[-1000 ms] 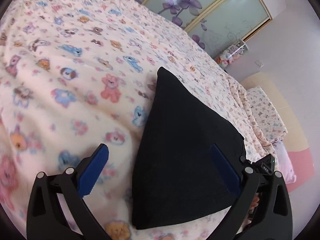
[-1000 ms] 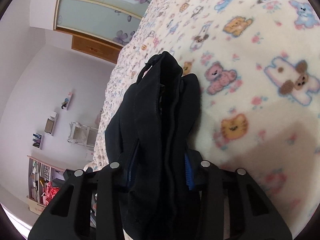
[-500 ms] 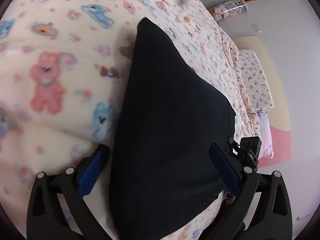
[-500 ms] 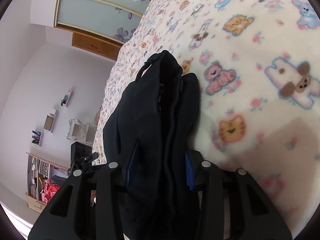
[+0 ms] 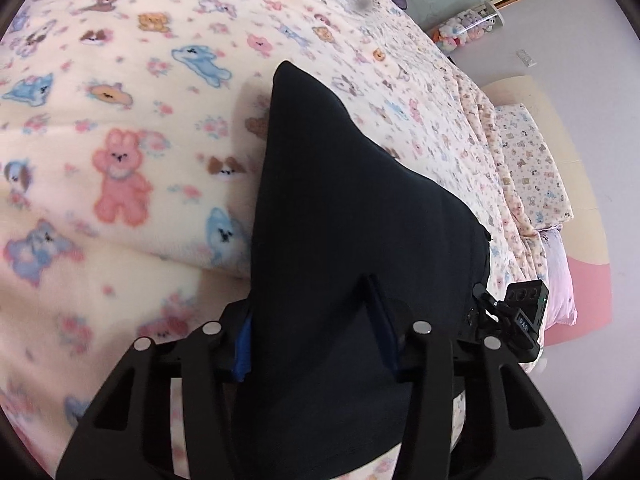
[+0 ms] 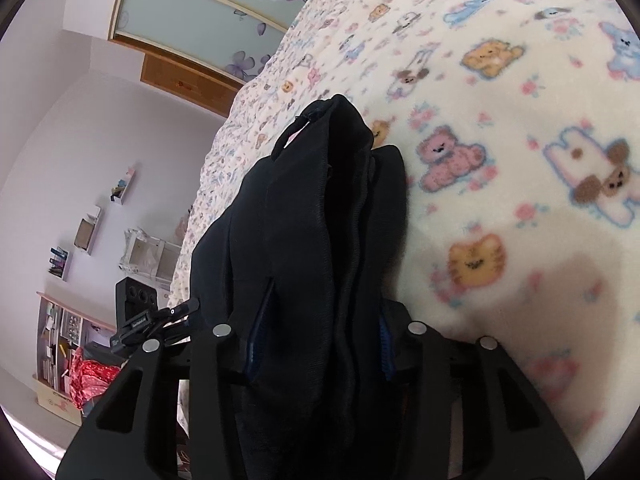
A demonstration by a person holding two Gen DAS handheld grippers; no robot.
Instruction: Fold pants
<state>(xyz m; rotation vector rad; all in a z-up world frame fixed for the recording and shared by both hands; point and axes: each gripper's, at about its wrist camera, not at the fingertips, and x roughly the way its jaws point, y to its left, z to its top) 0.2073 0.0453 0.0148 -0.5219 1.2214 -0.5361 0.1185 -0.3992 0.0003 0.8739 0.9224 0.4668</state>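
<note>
The black pants [image 5: 340, 200] lie folded on the bed and taper to a point further away. My left gripper [image 5: 312, 320] is closing its jaws on their near end, and the blue pads [image 5: 245, 344] pinch the bunched cloth between them. In the right wrist view the pants [image 6: 320, 200] show as a thick stack of layers with a zipper edge. My right gripper [image 6: 324, 332] is shut on that stack. Each view catches part of the other gripper beside the pants, the right one's body [image 5: 520, 320] and the left one's body [image 6: 152, 320].
A cream fleece blanket [image 5: 120, 120] with cartoon animals covers the bed. A pillow [image 5: 532, 168] lies at the far right, with stuffed toys [image 5: 468, 28] beyond. A wardrobe with flowered glass doors [image 6: 200, 20] and wall shelves [image 6: 88, 232] stand past the bed's edge.
My left gripper has moved in over the pants and tipped downward. Its jaws have gone from wide open to pinched on the cloth. The right gripper has kept its grip and place.
</note>
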